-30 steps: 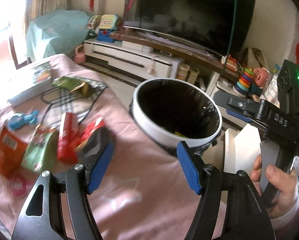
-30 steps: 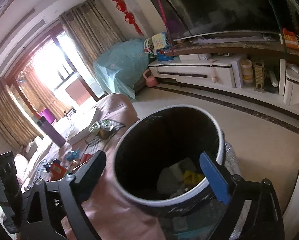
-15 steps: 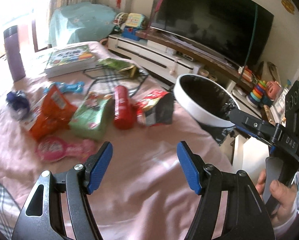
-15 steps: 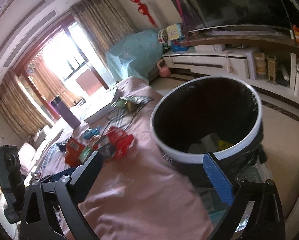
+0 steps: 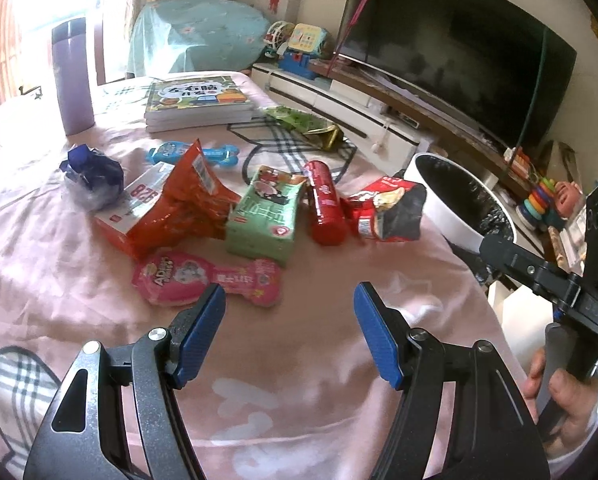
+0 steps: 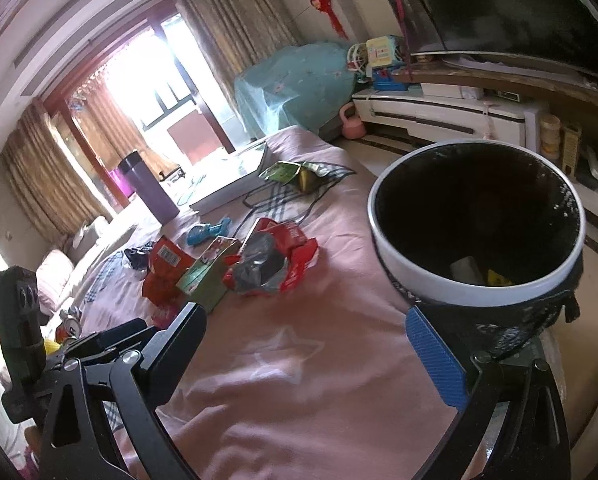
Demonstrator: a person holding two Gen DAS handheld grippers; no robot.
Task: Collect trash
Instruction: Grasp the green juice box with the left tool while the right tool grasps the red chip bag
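My left tongs (image 5: 289, 316), jaws wide and empty like my right tongs (image 6: 307, 344), have swung from the white-rimmed, black-lined bin (image 5: 443, 208) toward wrappers beside it, nearest the pink foil packet (image 5: 203, 278), so another pickup is due.

Two handheld grippers are showing the same build: black metal frames with triangular cut-outs, silver screws at the joints and ribbed blue pads. The left gripper (image 5: 289, 332) and right gripper (image 6: 315, 344) match. A bare-skinned right hand (image 5: 563, 396) is showing beside a black camera block.
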